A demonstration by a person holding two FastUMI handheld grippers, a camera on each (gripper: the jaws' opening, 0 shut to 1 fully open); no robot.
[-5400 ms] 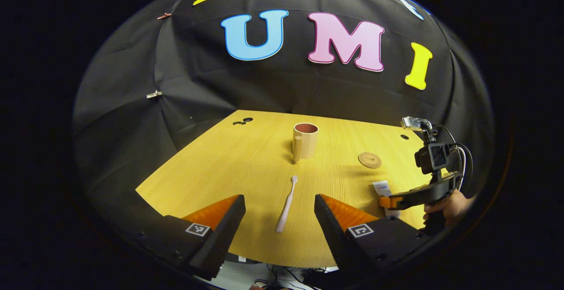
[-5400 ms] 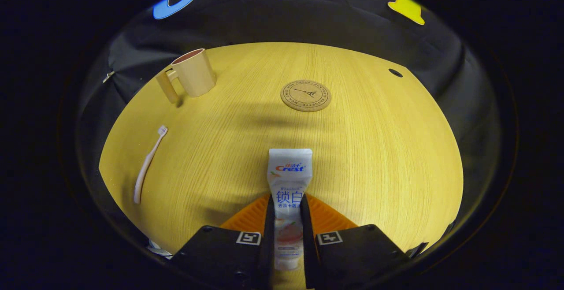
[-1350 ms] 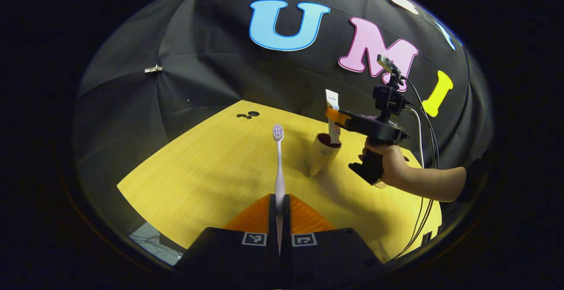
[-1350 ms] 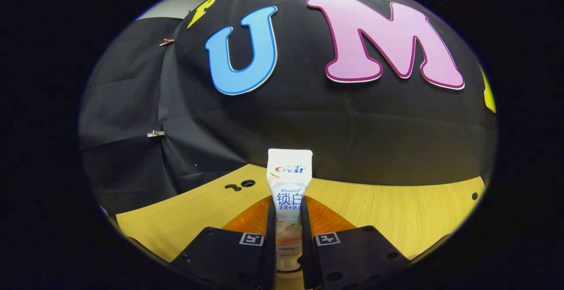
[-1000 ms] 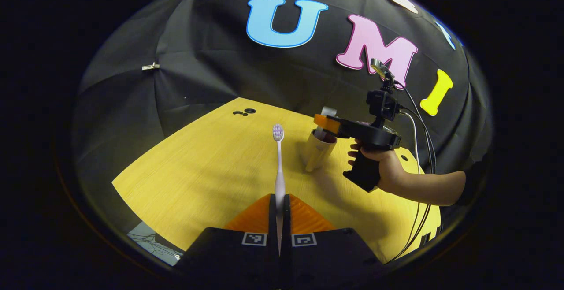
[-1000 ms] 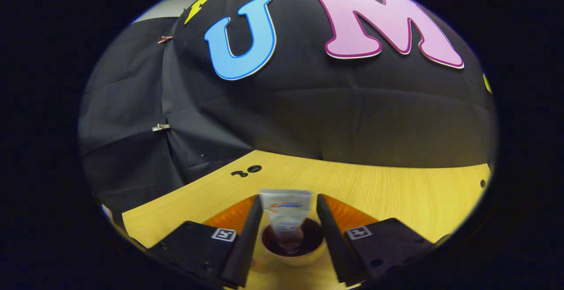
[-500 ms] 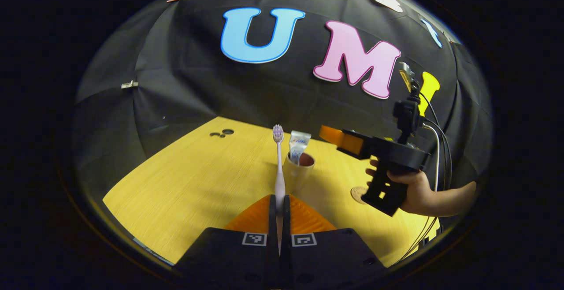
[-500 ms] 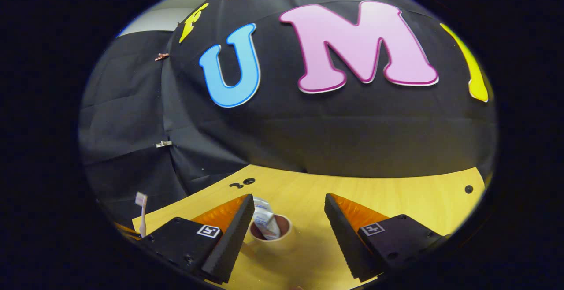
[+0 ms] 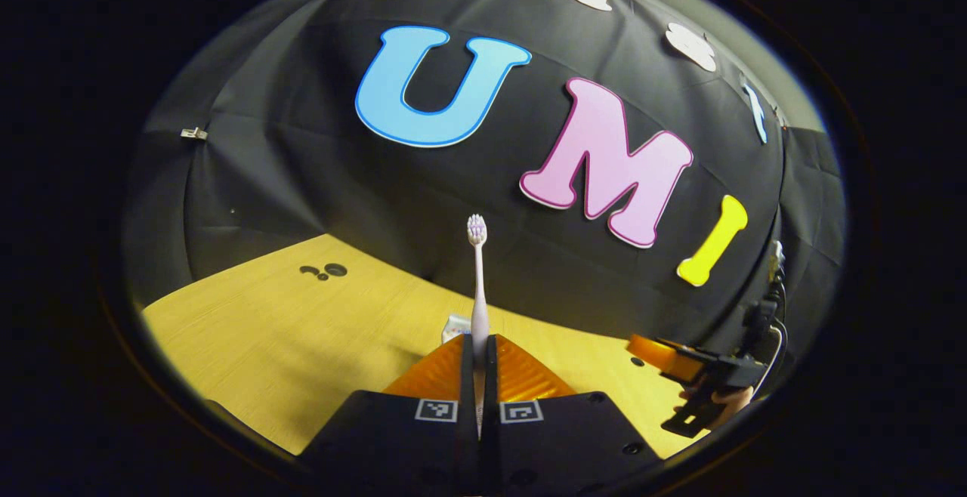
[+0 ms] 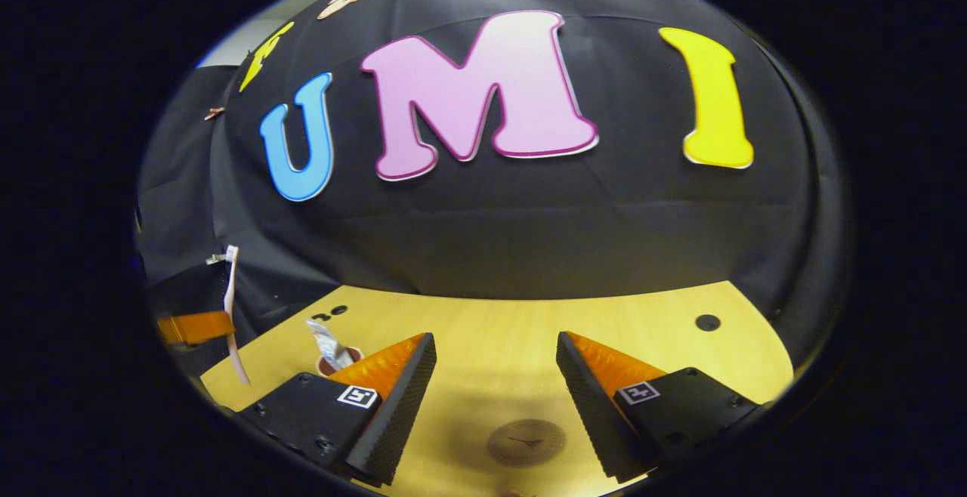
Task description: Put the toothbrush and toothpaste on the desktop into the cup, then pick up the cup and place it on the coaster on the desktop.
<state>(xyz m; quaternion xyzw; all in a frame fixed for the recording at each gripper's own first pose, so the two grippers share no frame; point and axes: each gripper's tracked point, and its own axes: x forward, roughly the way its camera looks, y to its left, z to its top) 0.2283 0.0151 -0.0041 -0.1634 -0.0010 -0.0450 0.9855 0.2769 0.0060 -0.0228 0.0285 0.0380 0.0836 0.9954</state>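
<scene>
- Left gripper (image 9: 477,376): jaws clenched on the pale pink plastic toothbrush (image 9: 477,285), held upright, bristle head up.
- Right gripper (image 10: 495,376): jaws released, holding nothing, above the round brown cork coaster (image 10: 526,442).
- White toothpaste tube (image 10: 326,344): standing tilted inside the cup (image 10: 334,365) on the yellow wooden desktop (image 10: 498,331).

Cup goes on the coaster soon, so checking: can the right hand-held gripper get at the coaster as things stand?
Probably yes: the right hand-held gripper is open, with the coaster lying bare on the desktop between its fingers.
</scene>
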